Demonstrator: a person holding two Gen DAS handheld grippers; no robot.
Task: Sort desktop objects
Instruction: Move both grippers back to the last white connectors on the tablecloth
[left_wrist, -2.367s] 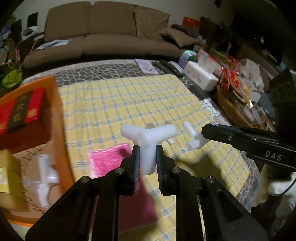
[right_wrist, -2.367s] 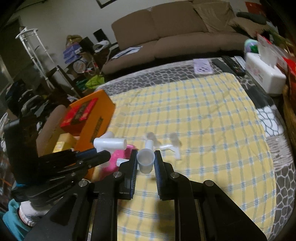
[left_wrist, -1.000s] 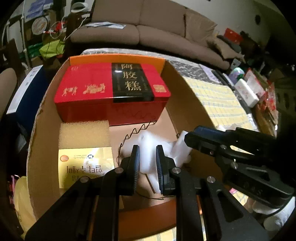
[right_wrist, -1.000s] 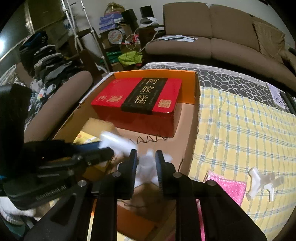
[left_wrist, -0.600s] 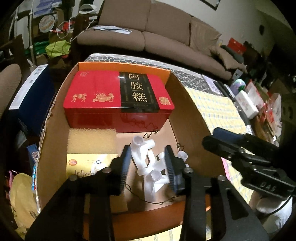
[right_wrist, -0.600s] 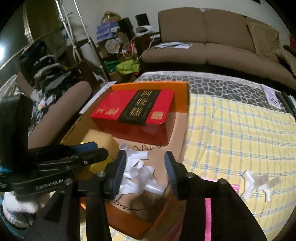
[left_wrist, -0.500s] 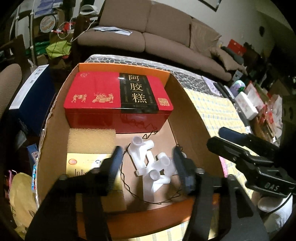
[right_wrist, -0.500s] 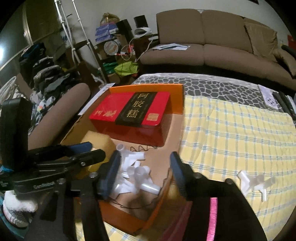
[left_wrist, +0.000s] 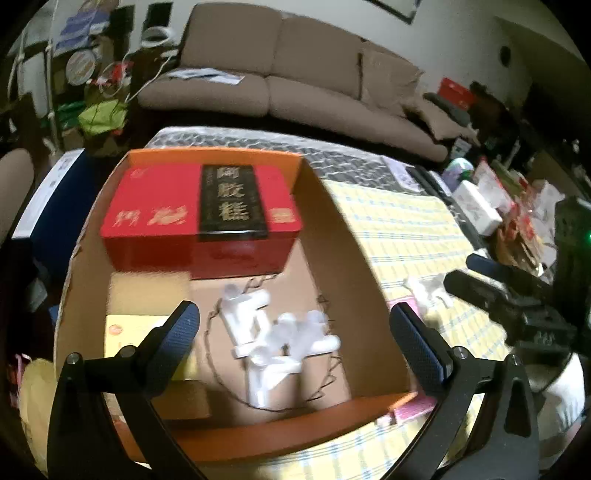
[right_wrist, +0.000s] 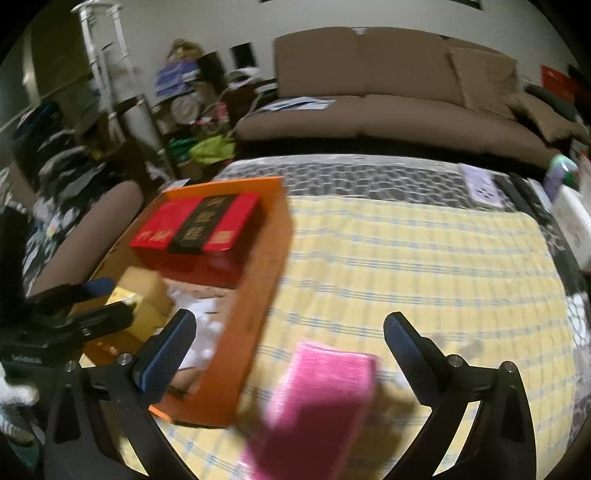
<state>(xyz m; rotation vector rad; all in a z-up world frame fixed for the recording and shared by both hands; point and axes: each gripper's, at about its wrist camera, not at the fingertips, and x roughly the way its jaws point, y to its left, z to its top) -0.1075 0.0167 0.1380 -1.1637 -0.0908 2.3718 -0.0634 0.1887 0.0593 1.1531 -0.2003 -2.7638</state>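
Several white pipe connectors (left_wrist: 280, 343) lie in a heap on the floor of the orange cardboard box (left_wrist: 258, 439). My left gripper (left_wrist: 295, 339) is open wide and empty, hovering above that heap. One more white connector (left_wrist: 424, 291) lies on the yellow checked cloth (right_wrist: 424, 258) right of the box. My right gripper (right_wrist: 290, 341) is open wide and empty above the cloth beside the box (right_wrist: 258, 295), with a pink cloth (right_wrist: 325, 398) just below it. The right gripper also shows in the left wrist view (left_wrist: 517, 295). The left gripper shows in the right wrist view (right_wrist: 96, 306).
In the box are a red tin (left_wrist: 199, 218), a tan sponge block (left_wrist: 147, 291) and a yellow packet (left_wrist: 125, 332). A tissue box (left_wrist: 480, 210) and clutter line the table's right side. A brown sofa (right_wrist: 388, 99) stands behind the table.
Both grippers carried white connectors to the box, opened and dropped them on the heap. Both jaws have since opened wider, and the right gripper has swung right over the cloth.
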